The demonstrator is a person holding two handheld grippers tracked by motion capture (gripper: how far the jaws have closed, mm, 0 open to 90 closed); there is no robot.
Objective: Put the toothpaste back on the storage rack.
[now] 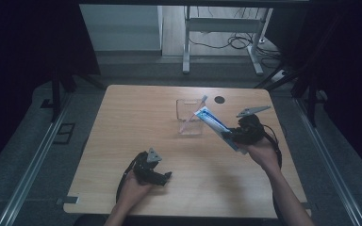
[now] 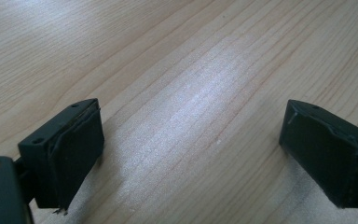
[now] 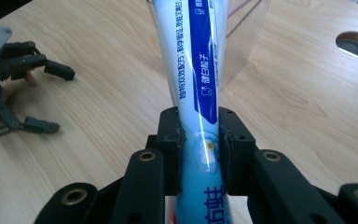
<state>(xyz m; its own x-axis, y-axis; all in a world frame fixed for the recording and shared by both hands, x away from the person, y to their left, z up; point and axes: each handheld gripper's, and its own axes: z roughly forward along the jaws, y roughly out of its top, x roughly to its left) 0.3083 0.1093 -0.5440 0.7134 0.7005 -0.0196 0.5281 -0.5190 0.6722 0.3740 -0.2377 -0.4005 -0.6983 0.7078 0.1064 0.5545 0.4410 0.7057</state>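
Note:
A white and blue toothpaste tube (image 1: 213, 124) (image 3: 199, 88) is clamped in my right gripper (image 1: 235, 137) (image 3: 200, 135), held tilted above the table with its far end beside a clear plastic container (image 1: 189, 117) (image 3: 244, 32). The jaws press on the tube's middle from both sides. My left gripper (image 1: 164, 177) (image 2: 191, 154) rests low over the bare wood near the table's front, jaws wide apart with nothing between them. It also appears far left in the right gripper view (image 3: 51, 95).
The wooden table (image 1: 136, 122) has a round cable hole (image 1: 219, 99) at the back right, behind the container. Beyond the far edge stand a white table frame (image 1: 224, 40) and floor cables.

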